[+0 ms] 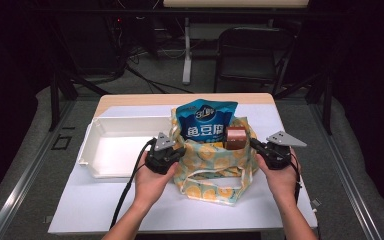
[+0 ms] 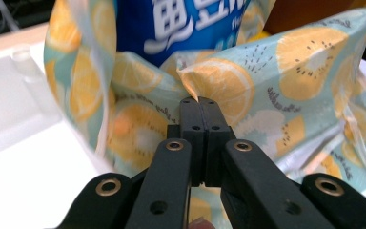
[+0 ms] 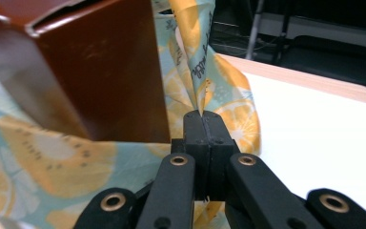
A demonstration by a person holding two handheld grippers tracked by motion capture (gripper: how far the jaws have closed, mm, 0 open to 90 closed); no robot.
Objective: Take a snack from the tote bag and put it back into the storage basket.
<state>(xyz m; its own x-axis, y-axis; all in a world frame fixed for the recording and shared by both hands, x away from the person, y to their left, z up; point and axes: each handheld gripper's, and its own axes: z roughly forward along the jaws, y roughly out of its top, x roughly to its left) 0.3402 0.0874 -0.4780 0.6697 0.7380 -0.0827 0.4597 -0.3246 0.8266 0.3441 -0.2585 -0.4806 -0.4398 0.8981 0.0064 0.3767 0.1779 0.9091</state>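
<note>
A fruit-print cloth bag (image 1: pixel 215 160) stands in the middle of the table, holding a blue snack pouch (image 1: pixel 206 121) and a brown box (image 1: pixel 236 137). My left gripper (image 1: pixel 178 149) is at the bag's left rim; in the left gripper view its jaws are pressed together on a fold of the bag (image 2: pixel 219 81), with the pouch (image 2: pixel 190 24) behind. My right gripper (image 1: pixel 254 146) is at the right rim, jaws pinching the bag's edge (image 3: pixel 198 62) beside the brown box (image 3: pixel 90 71).
A white plastic tray (image 1: pixel 96 156) lies left of the bag, next to my left hand. The bag's handles (image 1: pixel 219 175) drape toward the table's front edge. A dark folding chair (image 1: pixel 252 50) stands beyond the far edge. White tabletop (image 1: pixel 290 200) runs to the right.
</note>
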